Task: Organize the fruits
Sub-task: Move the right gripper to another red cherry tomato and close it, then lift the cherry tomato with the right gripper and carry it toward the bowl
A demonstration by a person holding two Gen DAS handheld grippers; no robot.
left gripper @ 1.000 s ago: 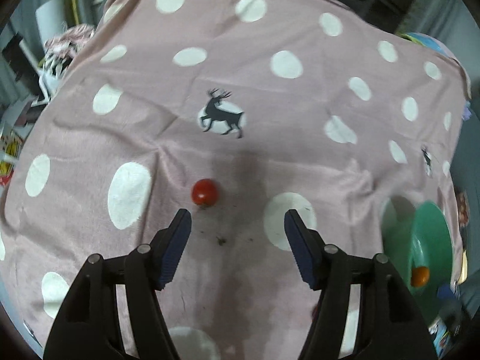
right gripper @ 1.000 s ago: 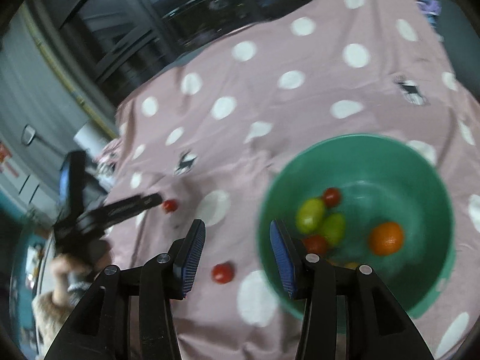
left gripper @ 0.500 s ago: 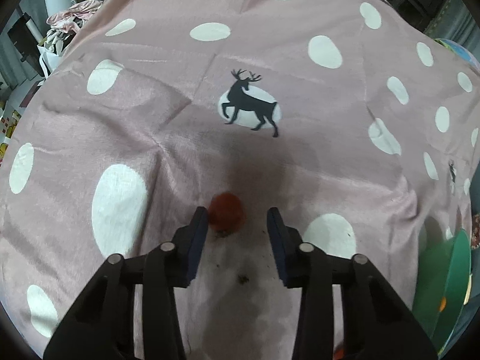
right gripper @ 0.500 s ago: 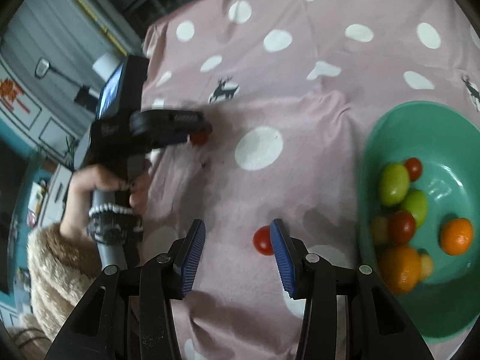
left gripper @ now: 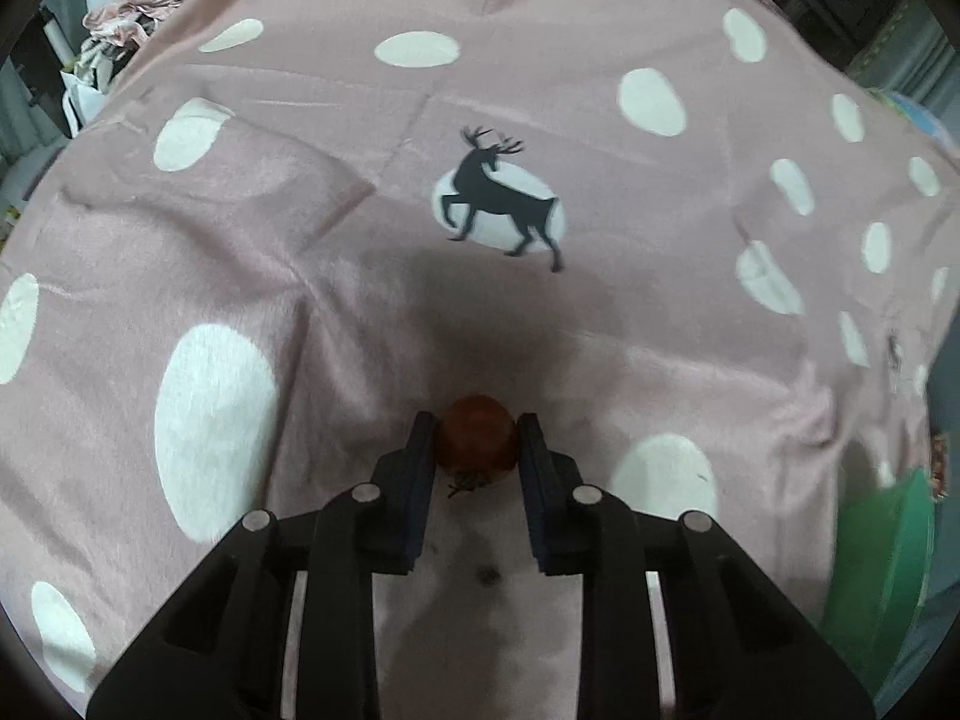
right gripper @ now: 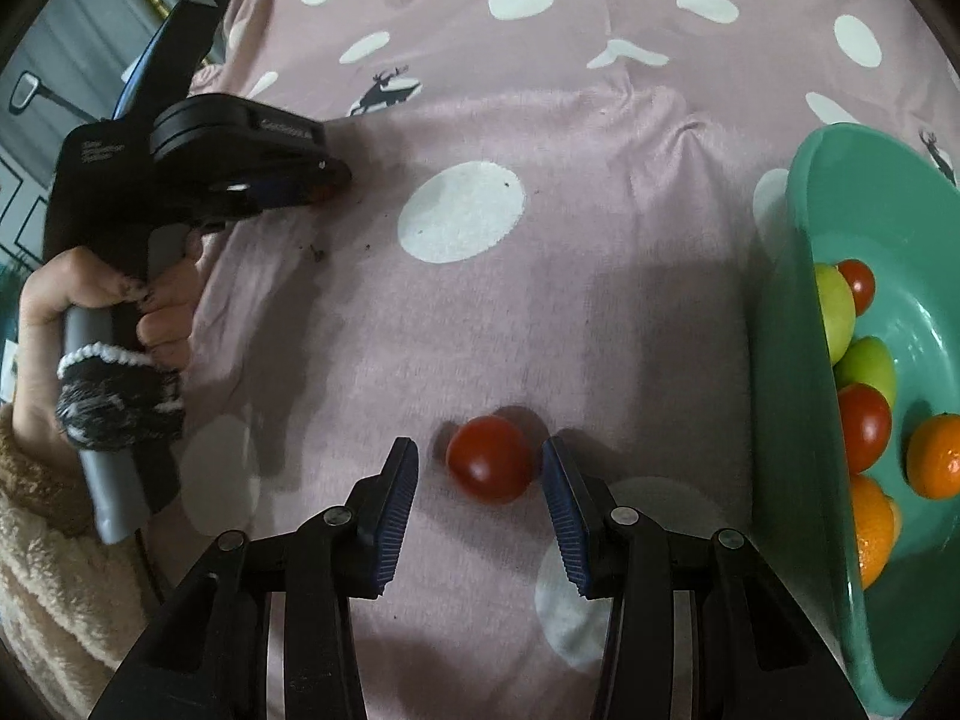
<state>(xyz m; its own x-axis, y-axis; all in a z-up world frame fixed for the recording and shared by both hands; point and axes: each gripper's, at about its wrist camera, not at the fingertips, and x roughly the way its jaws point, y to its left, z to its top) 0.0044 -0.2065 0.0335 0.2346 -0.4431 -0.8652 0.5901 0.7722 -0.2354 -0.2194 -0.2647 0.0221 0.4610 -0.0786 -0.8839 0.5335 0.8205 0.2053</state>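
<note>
My left gripper (left gripper: pixel 475 441) has dropped in on the small red tomato (left gripper: pixel 476 439) it was only hovering short of a second ago, and its jaws have just been closing: now both blue pads press the tomato's sides, gripped right at the fingertips, down on the pink spotted cloth (left gripper: pixel 336 276). My right gripper (right gripper: pixel 478 480) has come down too, away from the green bowl (right gripper: pixel 792 396) and over to a second red tomato (right gripper: pixel 491 459). That one sits between my right fingertips, closer to the right pad, with a clear gap on the left side, so the jaws are partly spread and holding nothing. In the right wrist view the bowl sits just off to the right, its near wall beside my right finger, with green fruit (right gripper: pixel 835 306), more red tomatoes and oranges (right gripper: pixel 936 456) inside. My left hand (right gripper: pixel 102 312) is over at the far left, well apart from the right gripper, with bare cloth and a big white spot (right gripper: pixel 462 219) between the two. Ahead of the left gripper the cloth runs open past the deer print (left gripper: pixel 501 195) to its far edge, and the bowl's rim (left gripper: pixel 882 564) shows at the lower right there
</note>
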